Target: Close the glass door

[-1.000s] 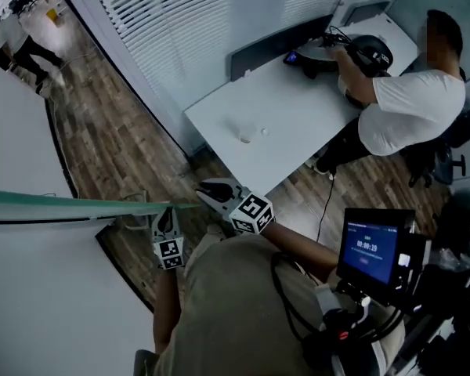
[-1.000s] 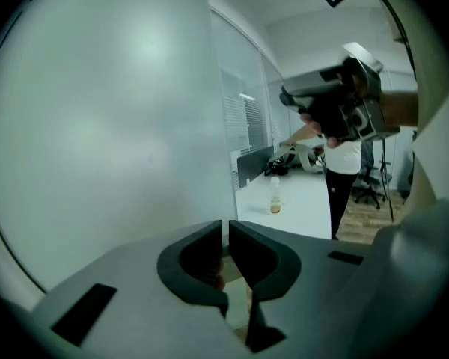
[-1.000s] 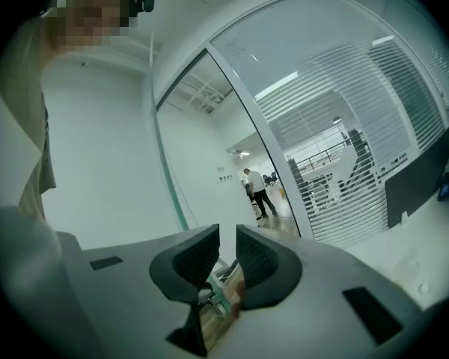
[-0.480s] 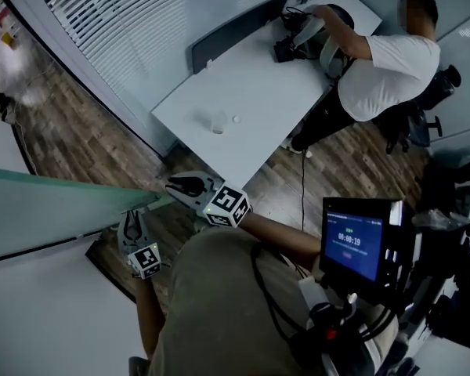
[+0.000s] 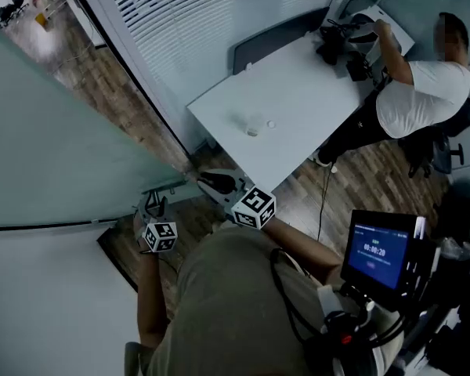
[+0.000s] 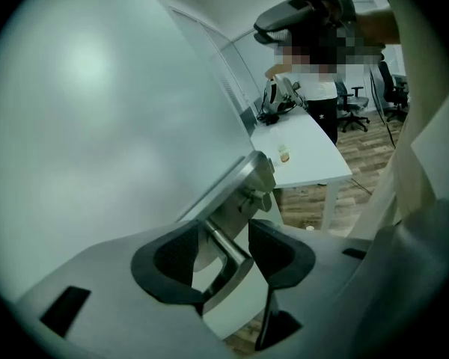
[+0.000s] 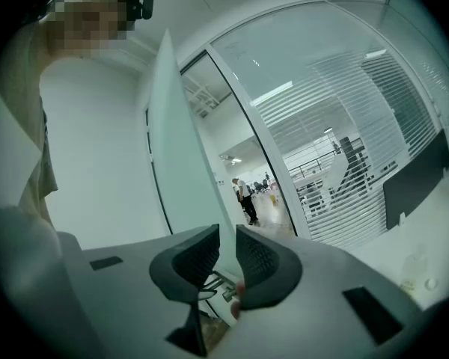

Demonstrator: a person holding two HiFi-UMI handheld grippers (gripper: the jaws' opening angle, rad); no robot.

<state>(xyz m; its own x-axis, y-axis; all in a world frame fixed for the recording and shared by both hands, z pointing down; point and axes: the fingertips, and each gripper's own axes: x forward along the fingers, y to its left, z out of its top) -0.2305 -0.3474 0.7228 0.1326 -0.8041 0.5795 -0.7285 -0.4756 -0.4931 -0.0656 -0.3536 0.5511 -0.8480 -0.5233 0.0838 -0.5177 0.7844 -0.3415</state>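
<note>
**A:** Where is the glass door?

**B:** Far left. The glass door is a frosted pane standing out over the wooden floor, with its free edge towards the person wearing the camera.

**A:** And the left claw?

**B:** The left claw is at the door's metal handle. Its jaws have just been opening and are now released, wide apart. The handle's bar runs between them, but they are not clamped on it.

**A:** The right claw?

**B:** The right claw has its tip just beside the door's edge. Its jaws leave only a slim gap and pinch nothing.

**A:** Further right?

**B:** There is a white desk with a small cup on it. A seated person is at its far end, and a lit screen sits lower down.
</note>
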